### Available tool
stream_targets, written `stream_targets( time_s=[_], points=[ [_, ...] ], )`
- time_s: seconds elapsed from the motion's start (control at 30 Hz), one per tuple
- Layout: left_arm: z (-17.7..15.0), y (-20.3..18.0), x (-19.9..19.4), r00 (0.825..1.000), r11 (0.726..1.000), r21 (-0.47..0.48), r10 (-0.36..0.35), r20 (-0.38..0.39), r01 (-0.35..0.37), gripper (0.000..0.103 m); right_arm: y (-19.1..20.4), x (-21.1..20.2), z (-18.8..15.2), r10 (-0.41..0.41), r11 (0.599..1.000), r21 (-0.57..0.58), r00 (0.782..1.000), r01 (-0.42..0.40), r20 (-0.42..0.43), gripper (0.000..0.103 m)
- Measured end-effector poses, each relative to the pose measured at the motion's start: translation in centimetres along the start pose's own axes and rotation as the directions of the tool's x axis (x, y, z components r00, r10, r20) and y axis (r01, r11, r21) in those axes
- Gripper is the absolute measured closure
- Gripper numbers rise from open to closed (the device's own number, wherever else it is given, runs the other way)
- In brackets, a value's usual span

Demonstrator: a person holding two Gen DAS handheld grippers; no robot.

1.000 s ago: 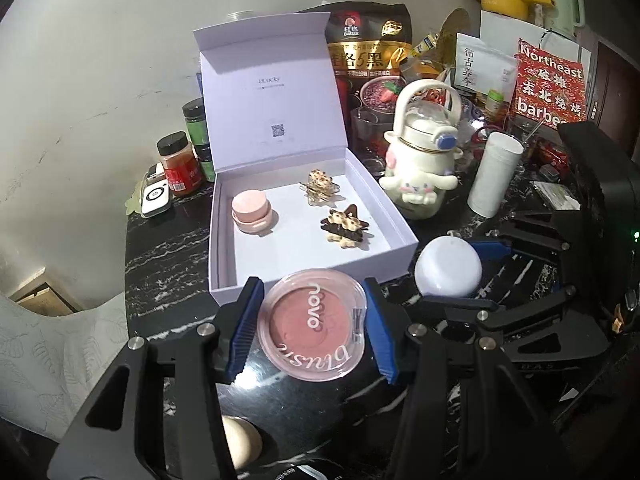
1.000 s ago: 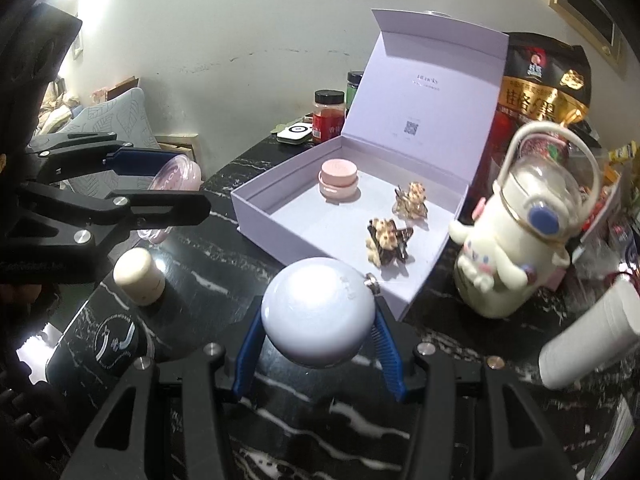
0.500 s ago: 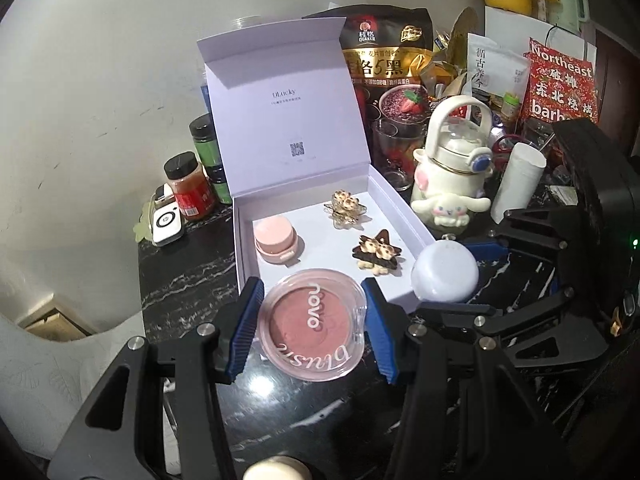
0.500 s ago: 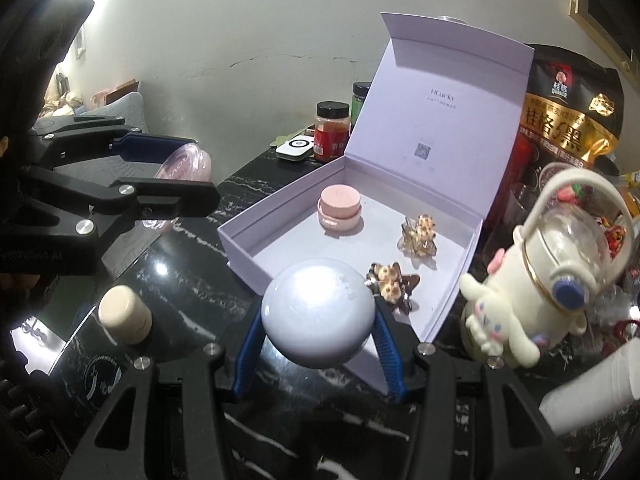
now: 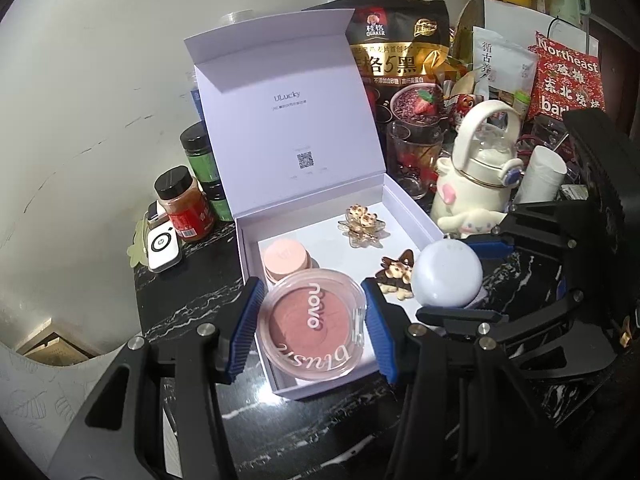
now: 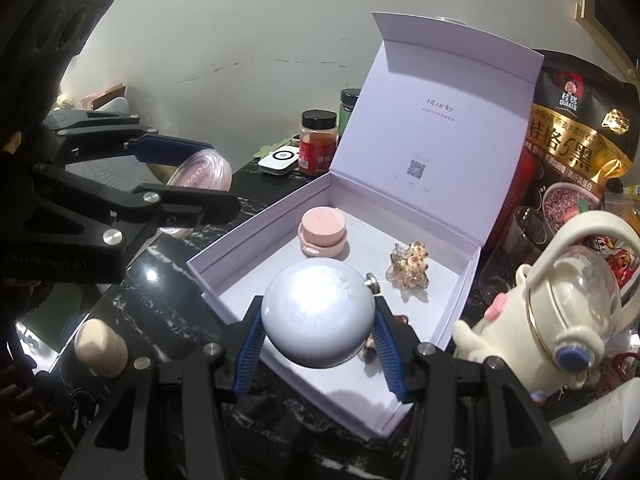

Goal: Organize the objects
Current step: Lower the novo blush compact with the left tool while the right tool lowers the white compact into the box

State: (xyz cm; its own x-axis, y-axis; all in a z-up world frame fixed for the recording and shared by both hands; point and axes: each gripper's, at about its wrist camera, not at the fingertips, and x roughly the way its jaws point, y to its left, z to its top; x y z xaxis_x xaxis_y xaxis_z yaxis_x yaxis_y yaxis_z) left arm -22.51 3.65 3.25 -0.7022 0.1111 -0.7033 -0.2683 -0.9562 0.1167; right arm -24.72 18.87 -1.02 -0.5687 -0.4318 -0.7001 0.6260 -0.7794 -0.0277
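desk: black stone with white veining, glossy, catching bright glints of light; it carries everything here.
wall: pale plaster behind the desk, with a thin crack running across it.
gift box: lilac-white, lid standing upright at the back, tray open on the desk.
inside the box: a pink jar near the back left, a gold hair clip to its right, a brown hair clip nearer the front.
left claw: clenched on the blush compact, blue pads pressed to both sides; the compact is held over the front left corner of the box tray.
right claw: clenched on the pale blue ball, held over the front part of the tray, partly hiding the brown clip.
cream cap: stands alone on the desk, left of the box, well apart from it.
back left of desk: a red spice jar, a green jar and a white charger, just beside the box.
right of box: a white cartoon-dog bottle, touching or nearly touching the box wall; which cannot be told.
clutter behind: a dark oat bag, a glass cup, a white paper cup, a red snack bag.
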Motion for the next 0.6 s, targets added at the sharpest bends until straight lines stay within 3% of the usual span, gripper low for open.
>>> stream_targets(
  time_s=[0.6],
  points=[
    [2.3, 1.9, 5.5, 0.999, 1.000, -0.011, -0.022, -0.033, 0.021, 0.055, -1.9, 3.5, 1.4, -0.031, 0.999, 0.013, 0.999, 0.031, -0.031, 0.051]
  ],
)
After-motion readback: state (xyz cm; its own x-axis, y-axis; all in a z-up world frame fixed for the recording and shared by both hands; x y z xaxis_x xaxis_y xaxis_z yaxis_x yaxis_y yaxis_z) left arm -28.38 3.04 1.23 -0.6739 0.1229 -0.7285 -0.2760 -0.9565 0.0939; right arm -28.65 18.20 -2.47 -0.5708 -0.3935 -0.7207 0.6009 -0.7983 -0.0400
